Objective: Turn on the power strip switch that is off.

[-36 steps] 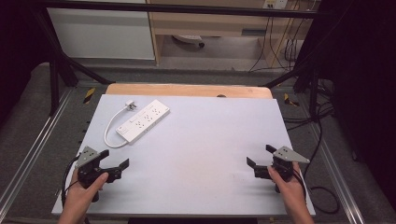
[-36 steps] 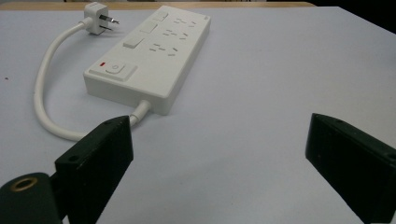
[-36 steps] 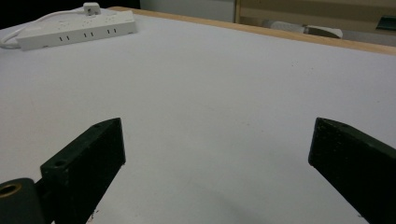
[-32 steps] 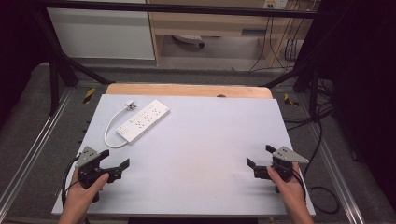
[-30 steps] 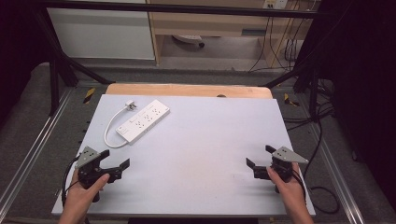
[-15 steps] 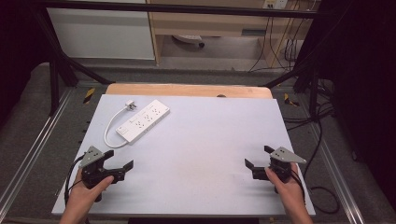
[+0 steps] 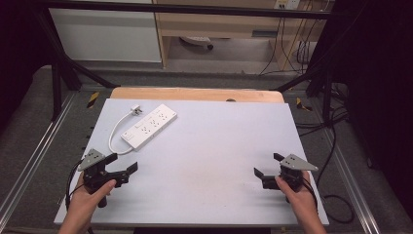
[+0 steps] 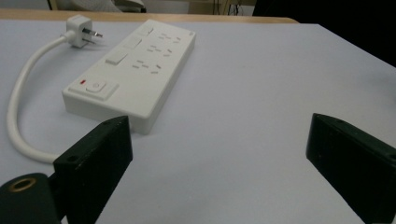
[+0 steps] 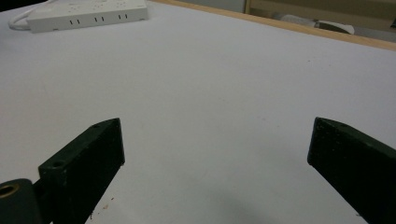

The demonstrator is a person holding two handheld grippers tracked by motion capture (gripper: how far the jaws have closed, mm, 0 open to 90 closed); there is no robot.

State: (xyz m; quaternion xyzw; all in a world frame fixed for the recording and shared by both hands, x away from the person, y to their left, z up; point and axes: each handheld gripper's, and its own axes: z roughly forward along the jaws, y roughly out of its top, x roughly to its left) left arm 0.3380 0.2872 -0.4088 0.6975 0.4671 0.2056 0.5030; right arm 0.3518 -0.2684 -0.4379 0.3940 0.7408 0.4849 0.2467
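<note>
A white power strip (image 7: 150, 126) lies at the table's far left, its white cable (image 7: 117, 132) looping to a plug (image 7: 136, 111). In the left gripper view the power strip (image 8: 135, 70) sits just ahead of the jaws, with its plug (image 8: 80, 27) at the back. My left gripper (image 7: 122, 163) is held near the front left, open and holding nothing, a short way in front of the strip. My right gripper (image 7: 267, 168) is open over bare table at the front right. In the right gripper view the power strip (image 9: 88, 15) lies far off at the upper left.
The grey-white tabletop (image 7: 214, 146) has a wooden strip (image 7: 195, 94) along its far edge. Black frame legs (image 7: 63, 73) and cables (image 7: 336, 131) stand beyond and beside the table. A wide bare stretch lies between the two grippers.
My left gripper has moved forward and a little right, toward the power strip. The right gripper has barely shifted.
</note>
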